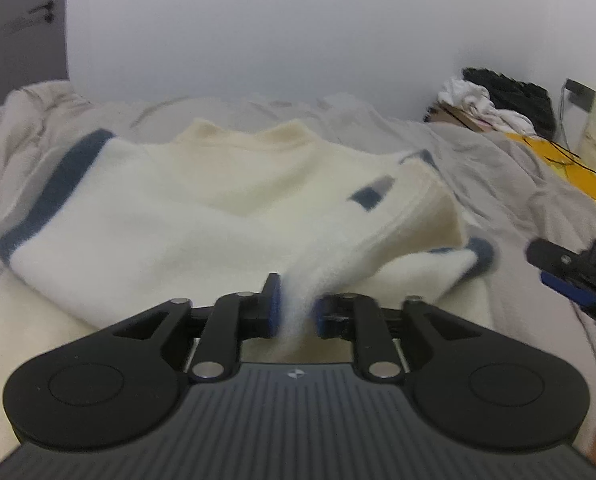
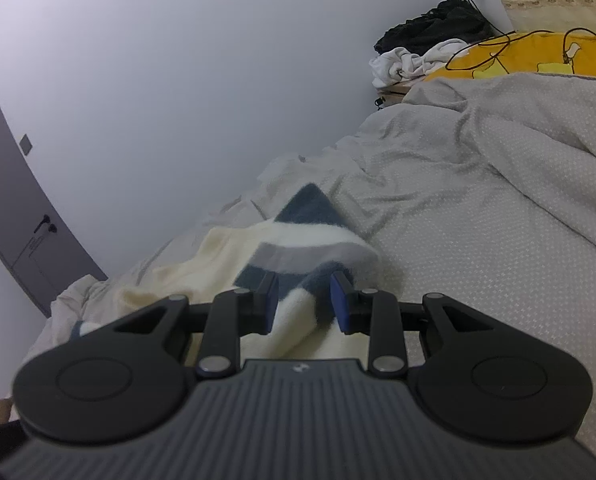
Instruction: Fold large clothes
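Cream fleece sweater (image 1: 186, 216), no readable label

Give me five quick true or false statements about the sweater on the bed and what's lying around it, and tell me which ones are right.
1. The cream sweater has dark blue trim. True.
2. The sweater lies on a bare wooden floor. False: it lies on a grey bedcover.
3. A fold of the sweater sits between the fingers of the left gripper. True.
4. A yellow cloth lies beyond the bedcover. True.
5. The wall behind the bed is bright red. False: it is plain white.
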